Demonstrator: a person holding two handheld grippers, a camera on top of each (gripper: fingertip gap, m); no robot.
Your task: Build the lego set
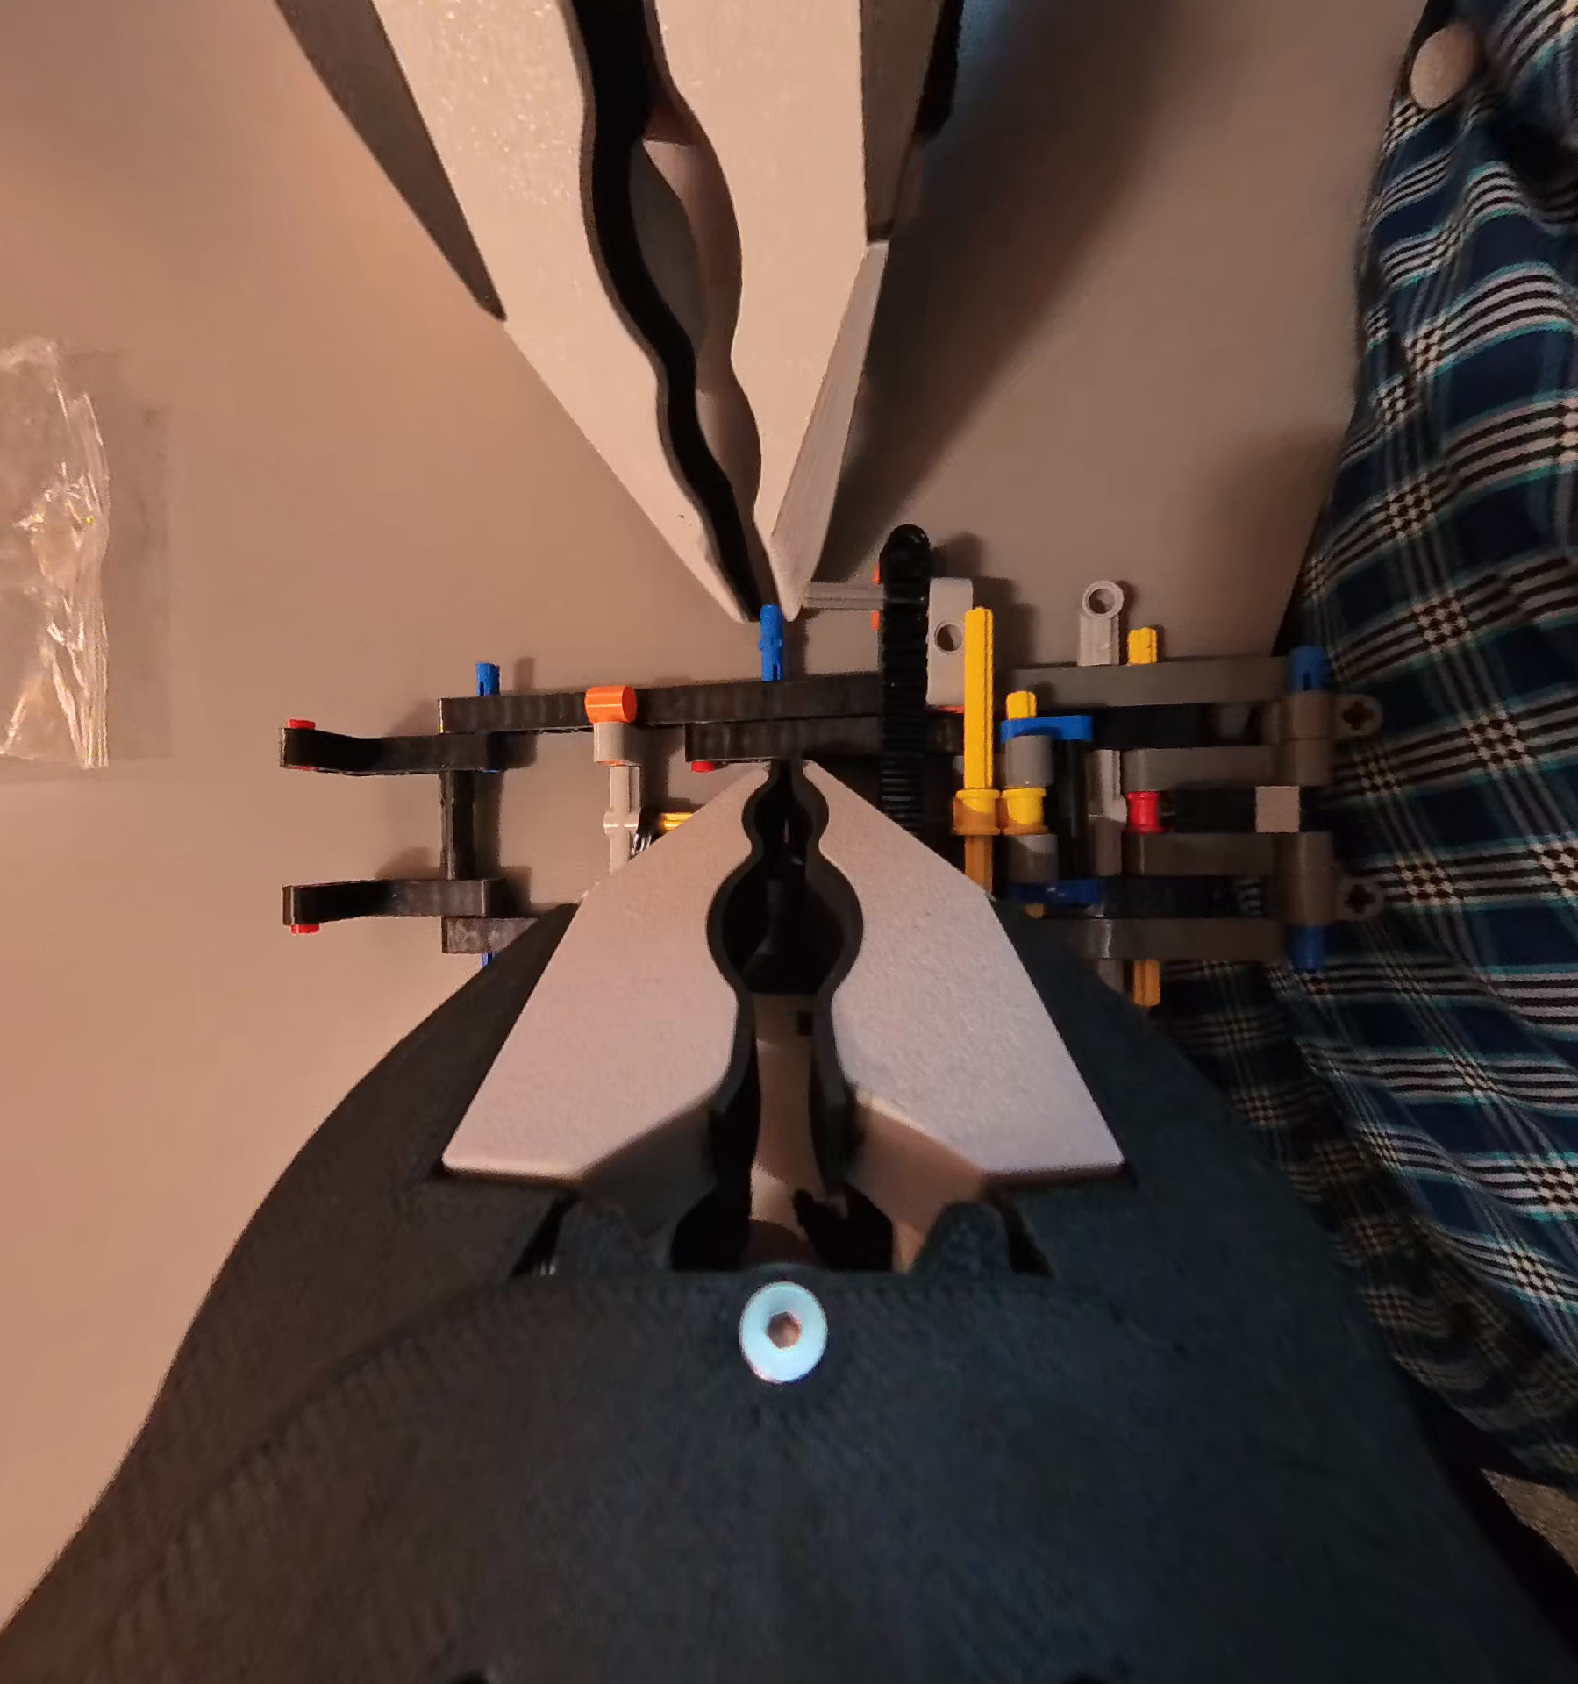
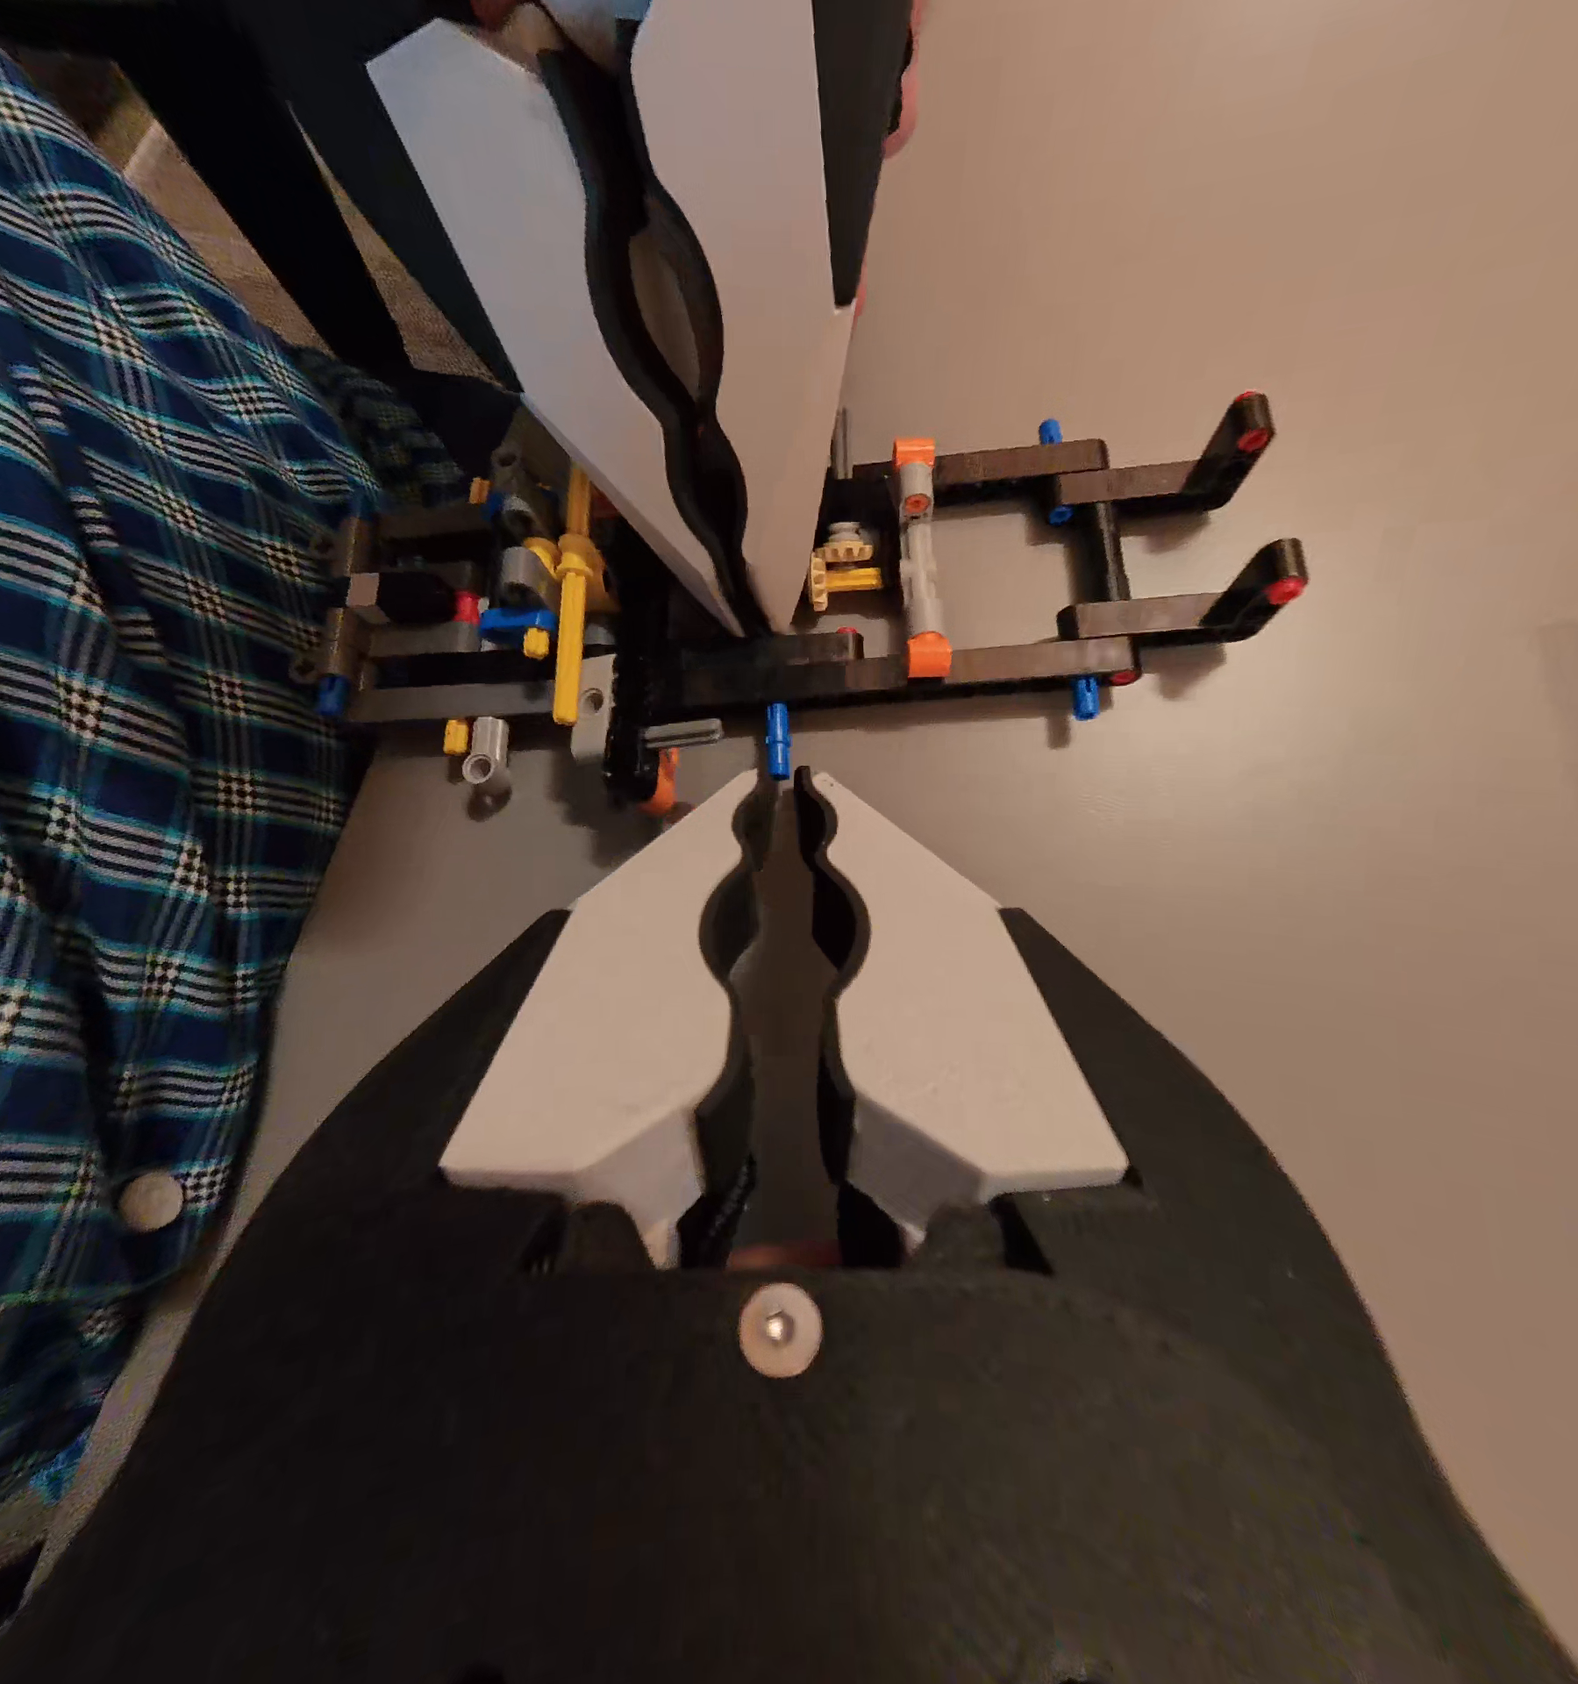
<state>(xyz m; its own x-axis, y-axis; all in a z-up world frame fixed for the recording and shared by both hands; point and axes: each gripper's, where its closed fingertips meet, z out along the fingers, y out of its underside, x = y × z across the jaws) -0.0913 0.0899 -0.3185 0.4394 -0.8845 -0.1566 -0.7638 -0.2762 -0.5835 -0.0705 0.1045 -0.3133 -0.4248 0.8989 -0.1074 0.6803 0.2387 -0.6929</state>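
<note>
A Lego Technic frame (image 1: 530, 709) of black and grey beams with yellow axles, blue pins and orange connectors lies flat on the beige table. It also shows in the right wrist view (image 2: 994, 670). My left gripper (image 1: 789, 770) is shut on the frame's black side beam, and it shows from above in the right wrist view (image 2: 760, 629). A blue pin (image 2: 776, 738) sticks out of that beam on the opposite side. My right gripper (image 2: 780, 782) is closed on the pin's outer end. In the left wrist view it (image 1: 774, 612) comes down from the top onto the pin (image 1: 771, 642).
A crumpled clear plastic bag (image 1: 19, 556) lies on the table left of the frame. A person's blue plaid shirt (image 1: 1496, 729) is close against the frame's geared end, and it also shows in the right wrist view (image 2: 83, 638). Left and right tips are no more than a few centimetres apart.
</note>
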